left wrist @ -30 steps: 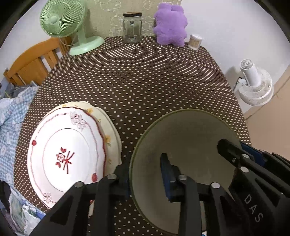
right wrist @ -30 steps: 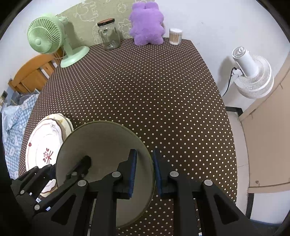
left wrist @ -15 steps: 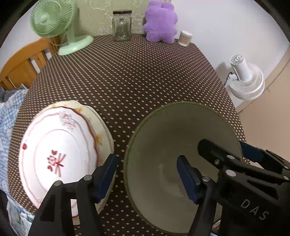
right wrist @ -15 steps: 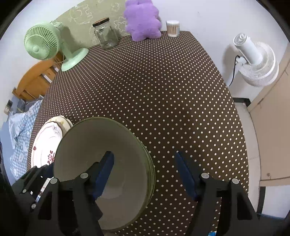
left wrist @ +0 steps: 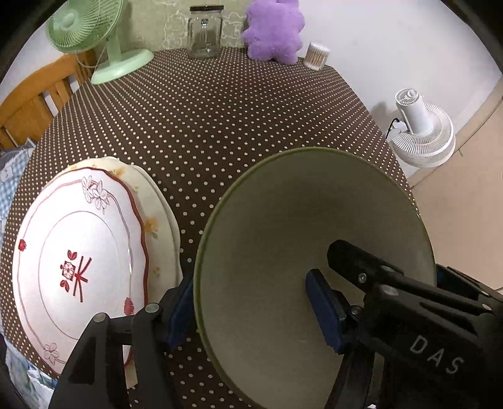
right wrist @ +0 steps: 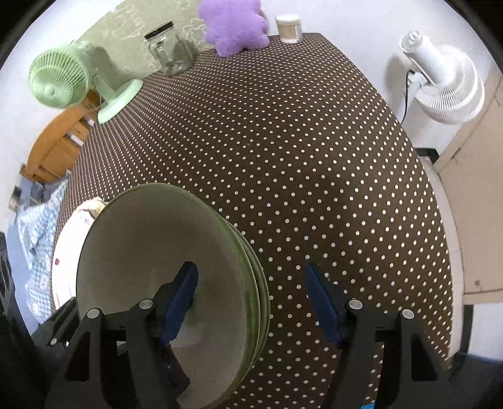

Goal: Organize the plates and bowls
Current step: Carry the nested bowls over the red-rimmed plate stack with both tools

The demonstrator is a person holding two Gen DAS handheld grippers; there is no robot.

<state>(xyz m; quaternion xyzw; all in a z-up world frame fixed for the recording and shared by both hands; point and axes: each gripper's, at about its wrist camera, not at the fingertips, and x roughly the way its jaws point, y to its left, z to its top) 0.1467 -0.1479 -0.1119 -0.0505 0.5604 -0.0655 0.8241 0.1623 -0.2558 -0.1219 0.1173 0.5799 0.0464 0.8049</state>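
A stack of olive-green bowls (left wrist: 298,226) sits on the dotted tablecloth (left wrist: 220,126), near the front edge. My left gripper (left wrist: 251,314) is open and straddles the top bowl's left rim without touching it. The right gripper (right wrist: 251,302) is open too, one finger inside the bowls (right wrist: 151,261) and one outside the right rim. Its black finger (left wrist: 361,270) also shows inside the bowl in the left wrist view. Left of the bowls lie two stacked plates (left wrist: 78,251), the top one white with red flowers. In the right wrist view the plates (right wrist: 67,251) are mostly hidden behind the bowls.
Along the table's far edge stand a green fan (left wrist: 94,34), a glass jar (left wrist: 204,31), a purple plush toy (left wrist: 273,28) and a cotton swab pot (left wrist: 317,55). A white fan (left wrist: 421,132) stands on the floor at right. A wooden chair (left wrist: 31,103) is at left.
Both grippers were shut on the top bowl's rim and have opened, letting it go. The bowl now rests nested on the green stack. The right gripper sank slightly.
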